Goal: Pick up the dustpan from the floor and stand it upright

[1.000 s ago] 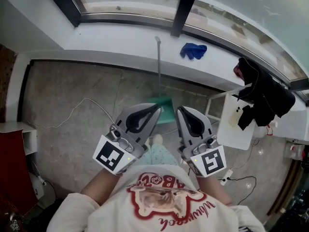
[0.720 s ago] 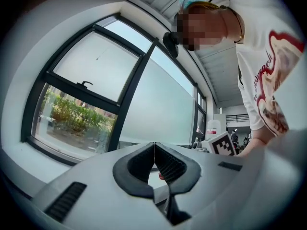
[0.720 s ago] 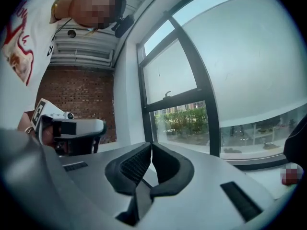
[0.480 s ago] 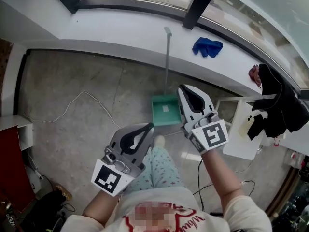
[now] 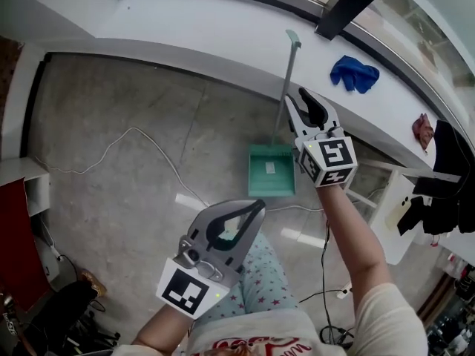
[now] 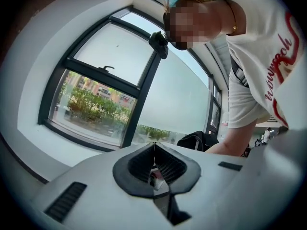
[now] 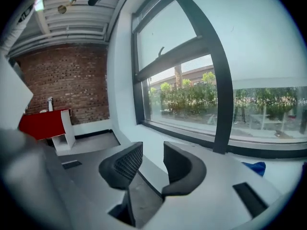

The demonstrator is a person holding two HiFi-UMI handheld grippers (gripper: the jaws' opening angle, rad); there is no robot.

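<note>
The green dustpan (image 5: pixel 272 170) rests on the grey concrete floor (image 5: pixel 133 191), with its long thin handle (image 5: pixel 289 69) reaching the white window sill (image 5: pixel 185 28). It looks light, stiff and smooth, likely plastic, so mid-handle seems the best hold. Beside that handle is the right hand-held gripper (image 5: pixel 297 99), whose jaws have just been opening and stand partway apart, with nothing between them. The left hand-held gripper (image 5: pixel 254 208) is closed and empty, nearer the person than the dustpan. A white cable (image 5: pixel 141 143) lies left of the dustpan.

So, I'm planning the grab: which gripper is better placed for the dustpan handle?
Right. The right gripper is beside the dustpan handle; its jaws have just been opening, nothing between them. The left gripper is shut, farther back.
</note>
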